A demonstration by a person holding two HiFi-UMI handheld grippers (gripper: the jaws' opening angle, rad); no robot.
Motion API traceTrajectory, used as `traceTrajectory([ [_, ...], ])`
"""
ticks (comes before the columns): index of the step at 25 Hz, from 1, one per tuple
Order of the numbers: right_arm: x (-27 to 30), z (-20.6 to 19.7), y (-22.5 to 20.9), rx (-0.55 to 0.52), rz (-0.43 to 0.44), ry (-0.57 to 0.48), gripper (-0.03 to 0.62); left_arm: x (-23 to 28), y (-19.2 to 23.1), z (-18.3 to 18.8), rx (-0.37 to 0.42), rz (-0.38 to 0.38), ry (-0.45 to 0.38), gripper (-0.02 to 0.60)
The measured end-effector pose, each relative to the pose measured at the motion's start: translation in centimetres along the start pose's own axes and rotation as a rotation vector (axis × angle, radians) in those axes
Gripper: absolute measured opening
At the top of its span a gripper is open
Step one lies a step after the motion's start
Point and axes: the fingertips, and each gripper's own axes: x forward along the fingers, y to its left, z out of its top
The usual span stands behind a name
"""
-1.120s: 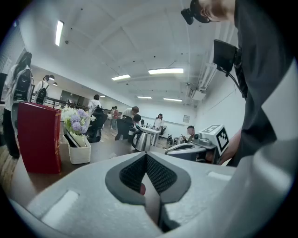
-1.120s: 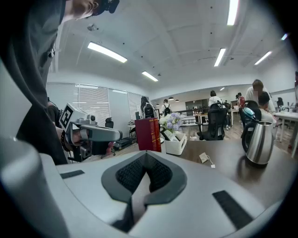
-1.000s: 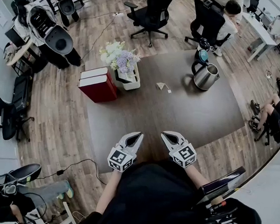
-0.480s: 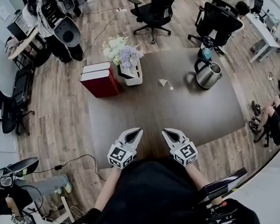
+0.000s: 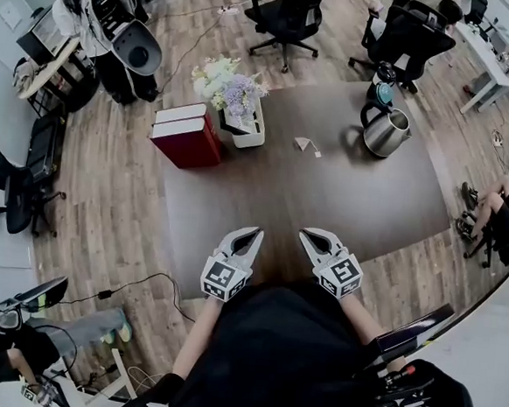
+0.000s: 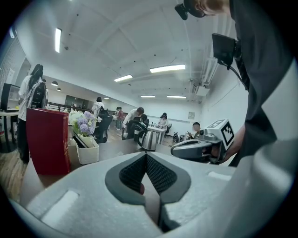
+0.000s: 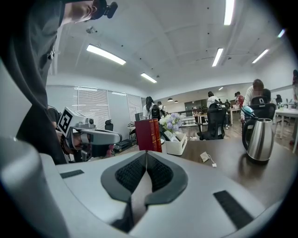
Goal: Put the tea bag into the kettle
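Red books (image 5: 188, 136) seen at the left of the dark table (image 5: 342, 205), with a white box of flowers (image 5: 236, 109) just beside. Found the tea bag (image 5: 305, 143) lying flat near the middle, well apart from the shiny kettle (image 5: 387, 131) at the far right. Down at the near edge, held the left gripper (image 5: 256, 233) squeezed tight on nothing, and the right gripper (image 5: 305, 236) squeezed tight on nothing too.

Tea bag (image 5: 306, 144) — too small for detail; kettle (image 5: 387, 134) mouth — open or lidded, unclear.
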Motion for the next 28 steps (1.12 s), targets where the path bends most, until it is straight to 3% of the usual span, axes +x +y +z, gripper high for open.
traceTrajectory([
  [10,0.5,-0.9,-0.4,0.023,-0.006,0.022,0.038,0.1,1.0,-0.5,-0.005,0.033,0.007,-0.011],
  [14,0.5,-0.9,-0.8,0.12,-0.02,0.008,0.053,0.0,1.1,-0.7,-0.008,0.042,0.013,-0.011],
  [28,0.6,-3.7,-0.8,0.131,-0.026,0.08,0.075,0.2,1.8,-2.8,-0.032,0.064,0.06,-0.011],
])
